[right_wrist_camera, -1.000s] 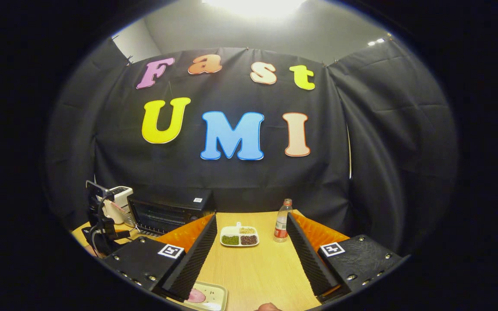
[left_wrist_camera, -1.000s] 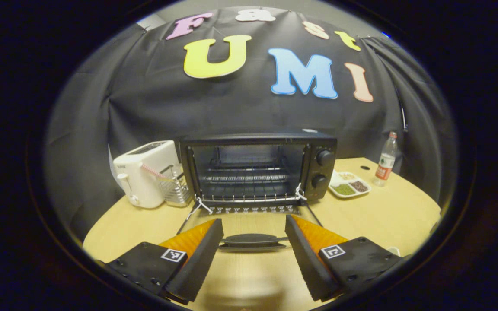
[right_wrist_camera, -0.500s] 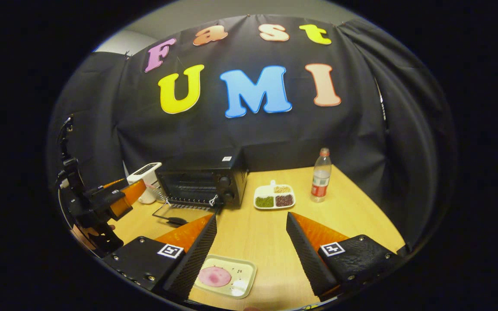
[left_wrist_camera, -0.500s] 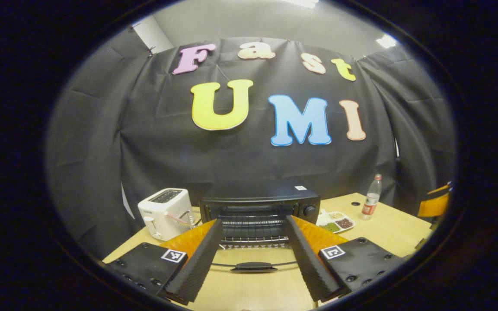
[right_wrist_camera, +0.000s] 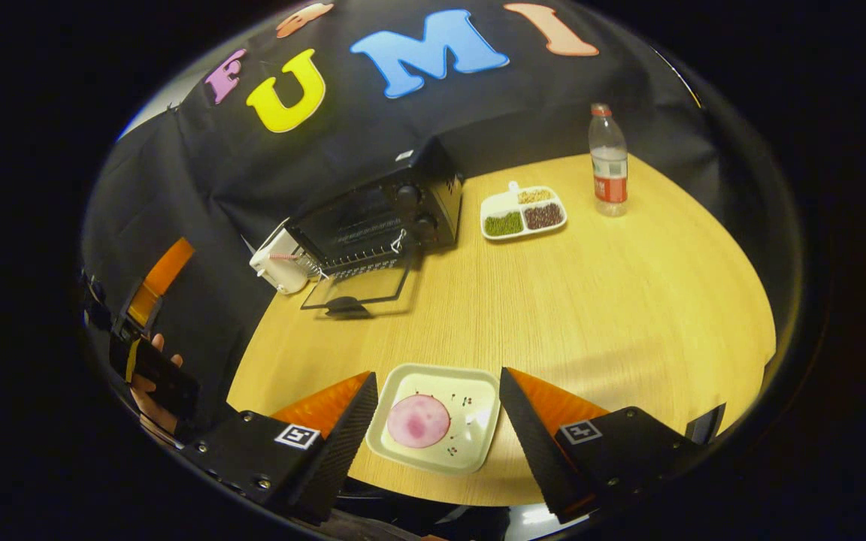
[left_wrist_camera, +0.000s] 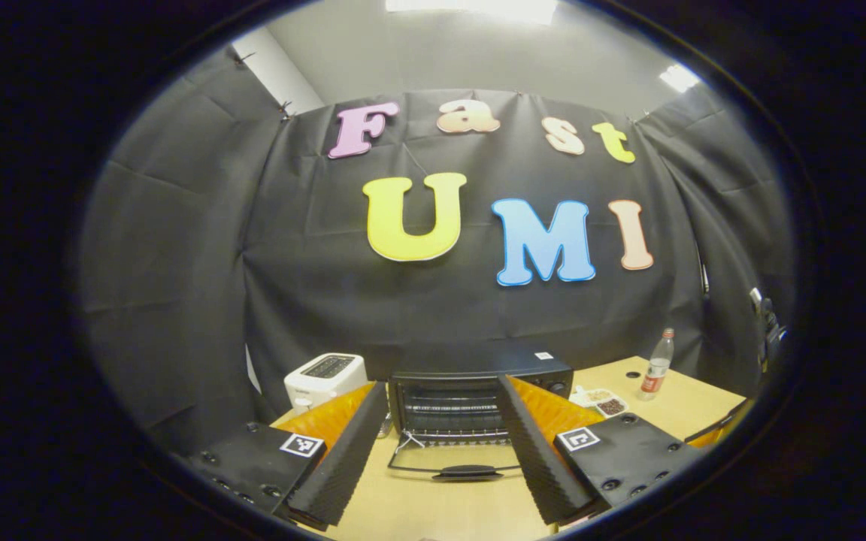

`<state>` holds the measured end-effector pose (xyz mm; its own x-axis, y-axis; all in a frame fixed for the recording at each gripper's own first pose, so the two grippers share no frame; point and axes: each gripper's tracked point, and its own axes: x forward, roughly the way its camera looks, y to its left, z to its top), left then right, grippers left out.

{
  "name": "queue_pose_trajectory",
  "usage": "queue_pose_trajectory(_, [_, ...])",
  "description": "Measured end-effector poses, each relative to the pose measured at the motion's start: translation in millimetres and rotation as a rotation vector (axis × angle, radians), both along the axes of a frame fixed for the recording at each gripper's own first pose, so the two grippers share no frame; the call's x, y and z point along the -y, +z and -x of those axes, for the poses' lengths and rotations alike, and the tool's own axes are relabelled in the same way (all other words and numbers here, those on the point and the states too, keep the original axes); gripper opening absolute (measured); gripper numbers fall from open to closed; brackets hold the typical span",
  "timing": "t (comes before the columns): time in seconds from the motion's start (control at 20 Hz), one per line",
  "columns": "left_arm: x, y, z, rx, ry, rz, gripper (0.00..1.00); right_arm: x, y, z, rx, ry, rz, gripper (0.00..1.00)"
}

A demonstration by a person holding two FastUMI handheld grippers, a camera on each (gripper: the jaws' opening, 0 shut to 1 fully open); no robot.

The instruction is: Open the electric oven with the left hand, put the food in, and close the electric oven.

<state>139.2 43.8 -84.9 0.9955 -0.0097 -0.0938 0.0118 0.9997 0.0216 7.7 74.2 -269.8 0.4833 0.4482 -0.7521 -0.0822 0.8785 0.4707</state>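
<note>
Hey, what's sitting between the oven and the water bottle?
The divided snack tray lies between oven and water bottle, seen in the right gripper view.

Staged recording booth: black cloth wall (left_wrist_camera: pixel 177 248), wooden table (right_wrist_camera: pixel 591 300) with kitchen appliances.

Left gripper (left_wrist_camera: pixel 440 443): fingers spread wide, nothing between them; held level and facing forward in its own view.
Left gripper, seen from the right gripper view (right_wrist_camera: pixel 149 330): far to the left, raised, well apart from the right one.
Hand (right_wrist_camera: pixel 149 379): wrapped around the left gripper's body, fingers visible on its grip.
Right gripper (right_wrist_camera: pixel 437 421): fingers spread wide, gripping nothing, touching nothing; tilted steeply downward.
Right-hand fingers (right_wrist_camera: pixel 531 443): one on each side of the view's bottom, parted evenly.
</note>
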Motion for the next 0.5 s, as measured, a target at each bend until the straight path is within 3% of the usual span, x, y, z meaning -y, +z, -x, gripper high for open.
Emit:
queue_pose_trajectory(0.2, [-18,6,14,0.011,0.042,0.000,1.00,-3,-29,16,-0.163,0.032,-0.047,0.98])
queue_pose_trajectory(0.5, [-45,11,27,0.027,0.101,-0.001,1.00,-1,-65,33,-0.304,0.067,-0.036,0.98])
